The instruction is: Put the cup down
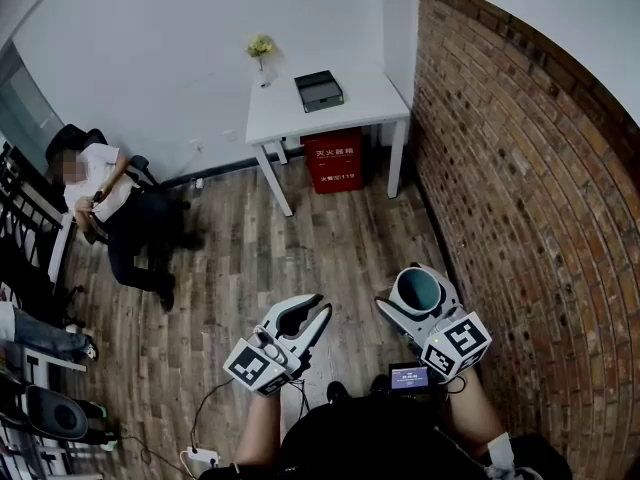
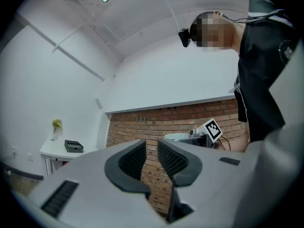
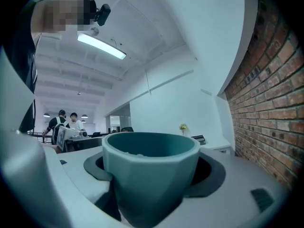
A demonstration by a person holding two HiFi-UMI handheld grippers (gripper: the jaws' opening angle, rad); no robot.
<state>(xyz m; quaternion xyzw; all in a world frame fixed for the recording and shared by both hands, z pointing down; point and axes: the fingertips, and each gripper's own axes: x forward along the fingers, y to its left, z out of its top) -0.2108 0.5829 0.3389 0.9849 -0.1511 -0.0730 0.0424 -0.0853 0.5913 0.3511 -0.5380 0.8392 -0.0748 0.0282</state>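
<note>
A teal cup [image 1: 417, 288] sits upright between the wide-spread jaws of my right gripper [image 1: 420, 303], held above the wooden floor by the brick wall. In the right gripper view the cup [image 3: 151, 175] fills the middle and both dark pads [image 3: 211, 172] press on its sides. My left gripper [image 1: 318, 313] hangs beside it, to the left. Its jaws stand close together with a narrow gap, and the left gripper view shows nothing in my left gripper [image 2: 152, 158]. A white table [image 1: 355, 108] stands far ahead against the wall.
On the table are a black box [image 1: 319, 90] and a small vase with a yellow flower [image 1: 261, 53]. A red crate [image 1: 333, 160] sits under it. A person [image 1: 115, 203] sits at the left. The brick wall [image 1: 520, 188] runs along the right.
</note>
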